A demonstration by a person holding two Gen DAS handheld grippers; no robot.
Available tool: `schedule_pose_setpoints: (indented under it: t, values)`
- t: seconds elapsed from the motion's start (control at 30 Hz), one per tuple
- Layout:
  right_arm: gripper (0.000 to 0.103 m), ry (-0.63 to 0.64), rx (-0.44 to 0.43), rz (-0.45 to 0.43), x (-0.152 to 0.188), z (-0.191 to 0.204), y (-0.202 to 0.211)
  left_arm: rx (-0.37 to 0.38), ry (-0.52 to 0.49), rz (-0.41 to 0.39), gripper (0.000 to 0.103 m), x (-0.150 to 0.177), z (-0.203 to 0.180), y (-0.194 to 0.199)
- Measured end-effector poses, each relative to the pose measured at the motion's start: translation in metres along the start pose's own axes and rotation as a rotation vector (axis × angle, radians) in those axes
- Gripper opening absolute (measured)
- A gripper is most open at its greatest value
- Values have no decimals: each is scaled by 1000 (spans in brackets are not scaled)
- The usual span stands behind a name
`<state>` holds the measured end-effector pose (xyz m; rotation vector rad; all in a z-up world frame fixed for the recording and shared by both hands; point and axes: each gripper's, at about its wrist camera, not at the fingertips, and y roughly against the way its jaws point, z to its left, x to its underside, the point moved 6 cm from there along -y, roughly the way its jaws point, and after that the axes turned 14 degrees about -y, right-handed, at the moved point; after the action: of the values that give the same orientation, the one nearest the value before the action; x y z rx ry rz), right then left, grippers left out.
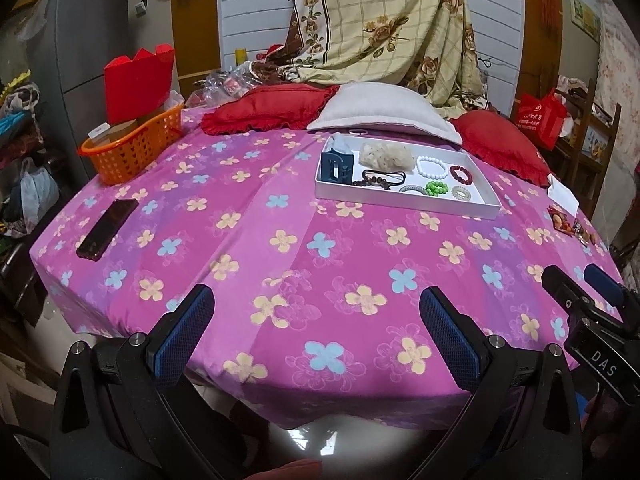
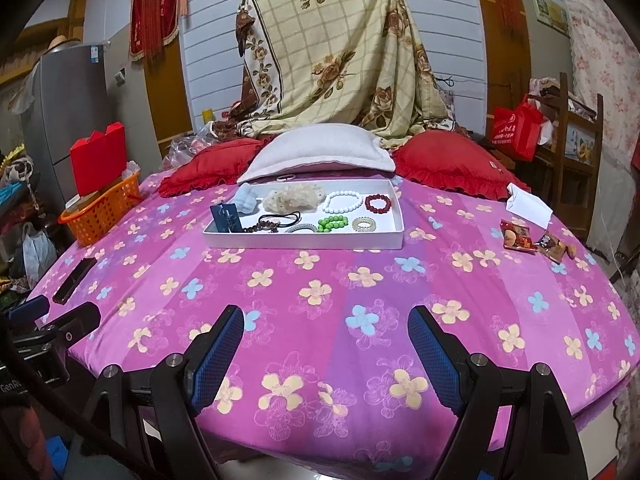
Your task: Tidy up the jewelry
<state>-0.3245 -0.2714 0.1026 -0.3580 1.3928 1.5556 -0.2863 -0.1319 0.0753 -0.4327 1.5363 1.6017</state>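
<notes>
A white tray lies toward the far side of the pink flowered table. In it are a white bead bracelet, a dark red bead bracelet, a green bead bracelet, a pale coil ring, a cream scrunchie, black hair ties and a dark blue card. My left gripper and right gripper hang open over the near table edge, holding nothing.
An orange basket with a red box stands at the far left. A black phone lies on the left. Red and grey pillows sit behind the tray. Snack packets and white paper lie at right.
</notes>
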Motion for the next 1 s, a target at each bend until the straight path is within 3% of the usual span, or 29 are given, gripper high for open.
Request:
schedule_pose_setpoints:
  t: [1.0]
  values:
    - [82, -8, 12, -1, -1, 1, -8, 41, 5, 31, 103, 2, 4, -12]
